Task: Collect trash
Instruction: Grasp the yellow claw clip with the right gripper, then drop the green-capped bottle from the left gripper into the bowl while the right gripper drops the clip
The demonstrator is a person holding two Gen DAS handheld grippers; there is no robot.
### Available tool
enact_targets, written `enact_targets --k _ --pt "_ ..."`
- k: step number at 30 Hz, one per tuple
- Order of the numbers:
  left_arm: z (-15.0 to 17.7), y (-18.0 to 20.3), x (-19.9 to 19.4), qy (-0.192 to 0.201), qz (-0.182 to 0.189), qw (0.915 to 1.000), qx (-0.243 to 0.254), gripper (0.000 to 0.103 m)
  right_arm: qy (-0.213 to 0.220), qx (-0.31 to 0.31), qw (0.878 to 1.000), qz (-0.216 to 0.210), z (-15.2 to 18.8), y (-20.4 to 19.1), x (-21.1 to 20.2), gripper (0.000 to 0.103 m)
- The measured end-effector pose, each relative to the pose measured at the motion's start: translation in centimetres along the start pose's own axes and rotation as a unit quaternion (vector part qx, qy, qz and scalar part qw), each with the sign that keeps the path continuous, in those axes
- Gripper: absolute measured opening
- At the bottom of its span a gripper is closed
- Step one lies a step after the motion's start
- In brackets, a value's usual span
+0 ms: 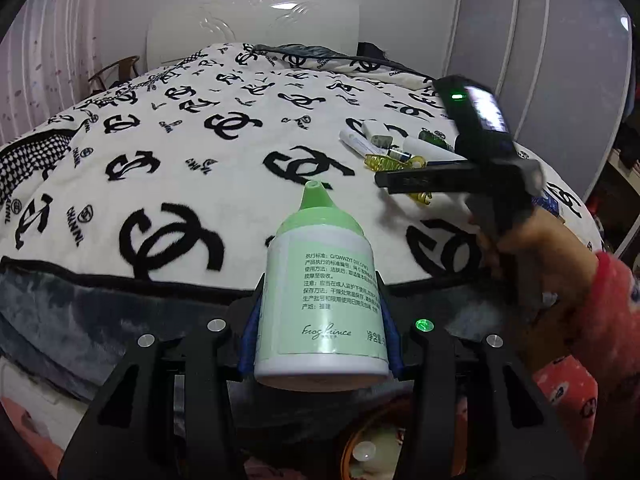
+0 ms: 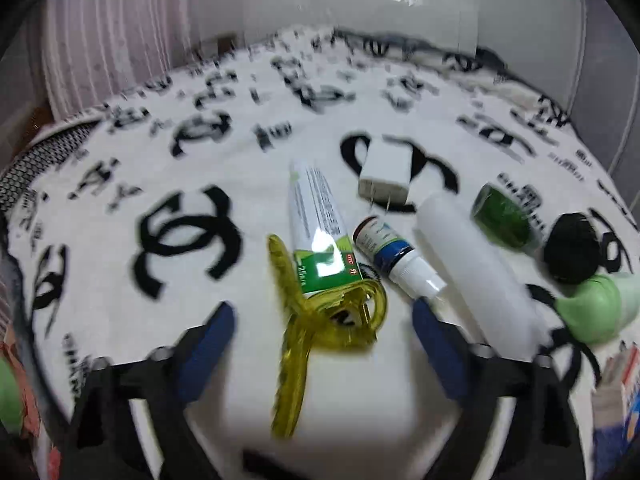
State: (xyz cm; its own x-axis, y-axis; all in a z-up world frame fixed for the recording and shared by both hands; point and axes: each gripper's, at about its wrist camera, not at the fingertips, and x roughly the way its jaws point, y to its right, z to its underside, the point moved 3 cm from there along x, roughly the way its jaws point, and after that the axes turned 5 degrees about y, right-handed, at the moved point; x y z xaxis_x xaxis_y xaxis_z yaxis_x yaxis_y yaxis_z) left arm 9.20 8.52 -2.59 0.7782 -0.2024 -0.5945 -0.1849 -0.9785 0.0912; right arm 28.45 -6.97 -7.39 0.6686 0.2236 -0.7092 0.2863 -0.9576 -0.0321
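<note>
- Gripper on our left (image 1: 320, 320) is clamped on a green-capped bottle (image 1: 320, 280), held upright over the near edge of the bed (image 1: 160, 152); the blue pads (image 1: 251, 332) press its lower sides.
- Our right gripper (image 2: 320, 328) stands released, nothing between its pads, above a yellow hair clip (image 2: 316, 320).
- We judge the clip light, stiff and glossy, so likely to slip; its crossed middle looks the best hold.
- Just beyond, touching the clip, lies a green-and-white tube (image 2: 316, 224), soft and squeezable; we would take it across the body.
- Beside it are a small spray bottle (image 2: 394, 252), a white cylinder (image 2: 472, 264), a white charger (image 2: 386, 172), a green piece (image 2: 502, 216) and a black lump (image 2: 572, 244).
- Everything rests on a plush white blanket with black logos, soft and yielding under any press.
- Farther off we see a white headboard (image 1: 256, 20), pink curtains and a pale wardrobe.
</note>
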Motion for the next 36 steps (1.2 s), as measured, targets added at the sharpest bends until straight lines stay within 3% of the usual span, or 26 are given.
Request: enact_targets --k 1,4,14,20,24,28,32,36 --pt "0.2 -0.1 0.0 -0.001 0.002 1.0 -0.003 0.046 -0.009 0.007 1.0 -0.006 0.0 0.1 0.4 0.059" --pt "0.7 -0.3 0.0 -0.006 0.008 0.9999 -0.012 0.046 -0.006 0.032 0.999 -0.013 0.1 0.5 0.1 0.047" --pt "1.5 0.1 0.0 -0.01 0.008 0.9997 -0.021 0.046 0.046 0.028 0.998 -0.02 0.6 0.8 -5.6 0.045" --pt "2.0 1.7 -1.2 -0.008 0.018 0.9997 -0.012 0.046 0.078 0.028 0.995 -0.051 2.2 0.5 -11.3 0.045" --pt "3.2 3.1 -2.1 -0.022 0.033 0.9992 0.002 0.046 0.091 0.009 0.993 -0.075 5.3 -0.1 -15.8 0.045" --pt "6.0 4.6 -2.3 -0.058 0.073 0.9955 0.011 0.046 0.088 -0.005 0.992 -0.092 10.1 -0.4 -19.3 0.045" --pt "9.7 6.0 -1.6 -0.101 0.093 0.9901 0.03 0.046 0.055 -0.004 0.993 -0.107 15.7 -0.2 -20.6 0.045" --pt "13.9 7.4 -0.2 -0.155 0.114 0.981 0.026 0.046 -0.013 0.024 0.992 -0.121 22.5 0.1 -19.2 0.045"
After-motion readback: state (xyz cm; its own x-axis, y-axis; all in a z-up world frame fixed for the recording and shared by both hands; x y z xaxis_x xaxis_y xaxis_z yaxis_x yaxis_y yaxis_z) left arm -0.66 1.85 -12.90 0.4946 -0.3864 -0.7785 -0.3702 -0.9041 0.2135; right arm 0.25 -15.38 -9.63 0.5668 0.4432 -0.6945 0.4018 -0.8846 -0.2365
